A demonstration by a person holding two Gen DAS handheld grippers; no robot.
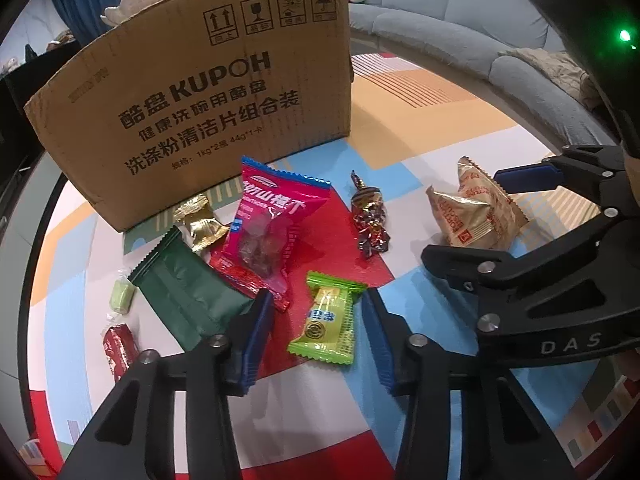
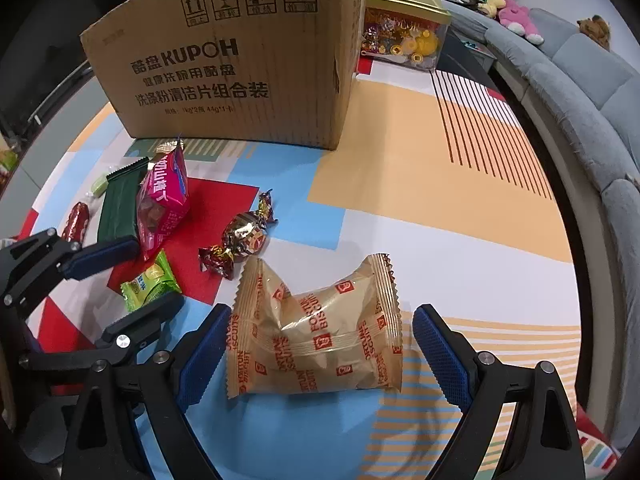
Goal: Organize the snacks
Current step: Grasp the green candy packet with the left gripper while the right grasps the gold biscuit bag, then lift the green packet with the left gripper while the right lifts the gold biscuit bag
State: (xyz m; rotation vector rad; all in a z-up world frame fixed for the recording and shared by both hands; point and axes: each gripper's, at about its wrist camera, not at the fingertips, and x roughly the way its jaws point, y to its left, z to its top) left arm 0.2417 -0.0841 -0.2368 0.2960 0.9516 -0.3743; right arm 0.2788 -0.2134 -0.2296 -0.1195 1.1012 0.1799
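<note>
A cardboard box (image 1: 192, 92) stands at the back of the patterned table; it also shows in the right wrist view (image 2: 232, 60). My left gripper (image 1: 318, 324) is open, its fingers on either side of a lime-green candy packet (image 1: 326, 322). My right gripper (image 2: 320, 344) is open around a gold fortune-biscuit packet (image 2: 316, 328); the packet also shows in the left wrist view (image 1: 476, 208). Neither packet is gripped. A pink hawthorn bag (image 1: 268, 224), a dark green packet (image 1: 184, 292), a foil twist candy (image 1: 370, 216), a small gold candy (image 1: 198, 220), a pale green candy (image 1: 122, 296) and a red candy (image 1: 118, 350) lie around.
A grey sofa (image 1: 460, 12) curves behind the table on the right. A clear container with a gold lid (image 2: 404, 36) stands behind the box on the right. Plush toys (image 2: 516, 14) sit on the sofa. The table edge curves close on the left.
</note>
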